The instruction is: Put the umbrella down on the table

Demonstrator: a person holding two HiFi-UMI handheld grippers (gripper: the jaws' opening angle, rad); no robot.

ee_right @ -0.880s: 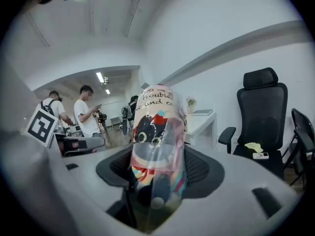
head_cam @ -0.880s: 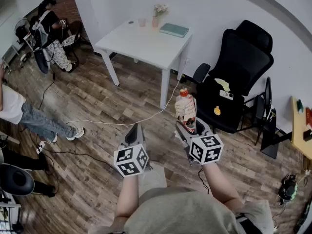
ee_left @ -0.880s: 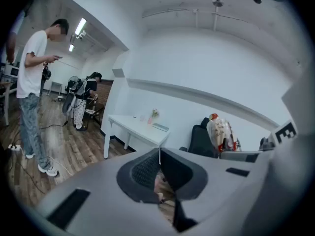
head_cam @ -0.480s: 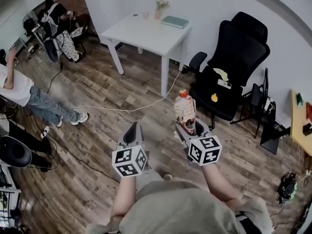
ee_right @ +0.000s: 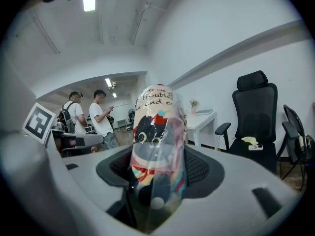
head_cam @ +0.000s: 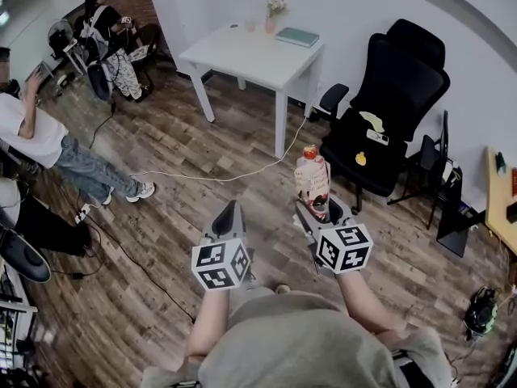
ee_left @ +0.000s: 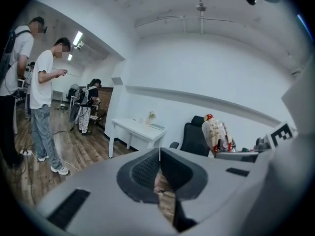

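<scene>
A folded umbrella [head_cam: 312,180] in a clear printed sleeve with a red tip stands upright in my right gripper [head_cam: 317,208], which is shut on its lower part. In the right gripper view the umbrella [ee_right: 157,132] fills the gap between the dark pads. My left gripper [head_cam: 230,213] hangs beside it on the left, shut with nothing in it; its pads meet in the left gripper view, where the umbrella [ee_left: 216,134] shows to the right. The white table [head_cam: 242,59] stands far ahead against the wall, well beyond both grippers.
A black office chair [head_cam: 392,111] stands right of the table, with small things on its seat. A book [head_cam: 297,37] and a small flower vase [head_cam: 277,10] sit on the table. A white cable [head_cam: 210,176] runs over the wooden floor. People [head_cam: 48,148] stand at the left.
The scene has slid a little in the head view and the person at the left has come further into view. Both grippers keep their pose, with the umbrella still upright.
</scene>
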